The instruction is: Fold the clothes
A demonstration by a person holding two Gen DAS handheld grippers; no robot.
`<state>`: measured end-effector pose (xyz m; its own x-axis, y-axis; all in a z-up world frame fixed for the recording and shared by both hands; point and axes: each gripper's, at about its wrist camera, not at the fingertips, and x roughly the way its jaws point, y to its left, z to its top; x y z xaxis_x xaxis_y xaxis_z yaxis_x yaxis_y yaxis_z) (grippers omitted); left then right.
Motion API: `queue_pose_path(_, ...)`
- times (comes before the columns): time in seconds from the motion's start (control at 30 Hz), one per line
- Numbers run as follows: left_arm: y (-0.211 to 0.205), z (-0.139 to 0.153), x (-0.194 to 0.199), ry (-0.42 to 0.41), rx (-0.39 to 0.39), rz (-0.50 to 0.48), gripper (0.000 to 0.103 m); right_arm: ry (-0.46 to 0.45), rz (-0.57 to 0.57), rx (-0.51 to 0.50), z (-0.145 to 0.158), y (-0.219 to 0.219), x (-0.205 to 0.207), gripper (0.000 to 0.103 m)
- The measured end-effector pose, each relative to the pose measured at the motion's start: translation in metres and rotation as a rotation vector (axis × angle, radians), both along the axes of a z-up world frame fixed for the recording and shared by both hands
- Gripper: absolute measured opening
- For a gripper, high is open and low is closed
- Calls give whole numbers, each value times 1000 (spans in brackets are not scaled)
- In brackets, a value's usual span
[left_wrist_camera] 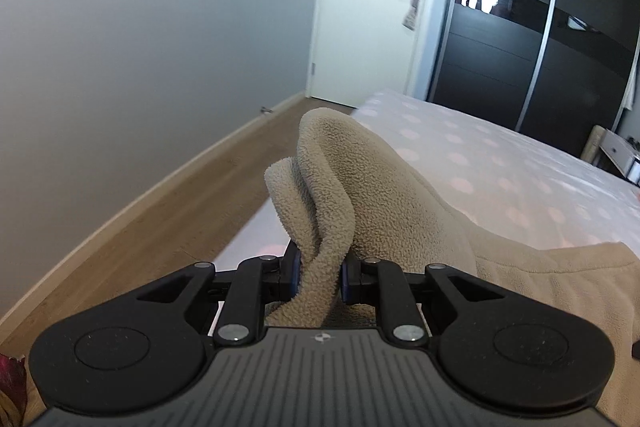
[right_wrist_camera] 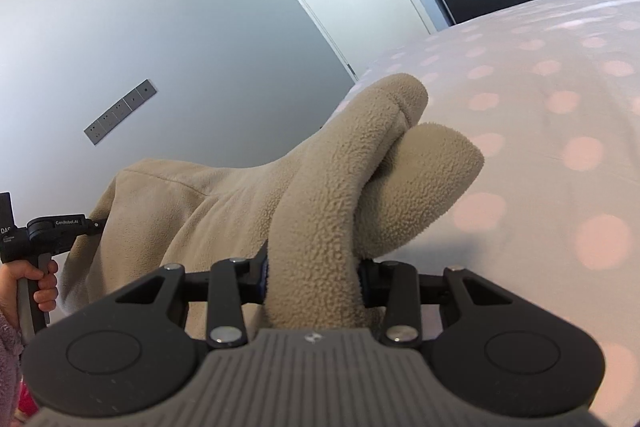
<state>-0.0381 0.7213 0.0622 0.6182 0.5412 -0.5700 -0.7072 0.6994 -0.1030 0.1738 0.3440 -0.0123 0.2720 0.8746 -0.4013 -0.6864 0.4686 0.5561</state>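
Left gripper point(left_wrist_camera: 319, 277) pinches a bunched fold of the beige fleece garment point(left_wrist_camera: 400, 195); my right gripper point(right_wrist_camera: 312, 279) clamps a thicker wad of it. Garment hangs between both, lifted over the dotted bed point(right_wrist_camera: 540, 107). Looks soft, floppy, light, plush enough not to slip. Best hold seems at hems or corners, not mid-panel.

I am seeing the beige fleece garment point(left_wrist_camera: 400, 195) running off the right edge, its lower part hiding behind my left gripper point(left_wrist_camera: 319, 281). In the right wrist view the person's hand point(right_wrist_camera: 38, 285) is getting cut off at the left edge.
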Motion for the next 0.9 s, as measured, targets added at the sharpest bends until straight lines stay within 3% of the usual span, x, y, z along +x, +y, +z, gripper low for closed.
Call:
queue_pose_path(0.23,34,-49,22,-38,-13,52,16,-53,2,-30,-28,60,27,42)
queue_pose_path(0.57,65,-131,49,49,-49,75,16,-20,-39,-160,-88,104,41,45)
queue_pose_path(0.77,73,-136,48,117,-26,139,24,-36,-61,-284,-89,111,49,60)
queue_pose_path(0.9,78,-127,24,90,-17,141,25,-87,-74,-340,-82,103,54,62)
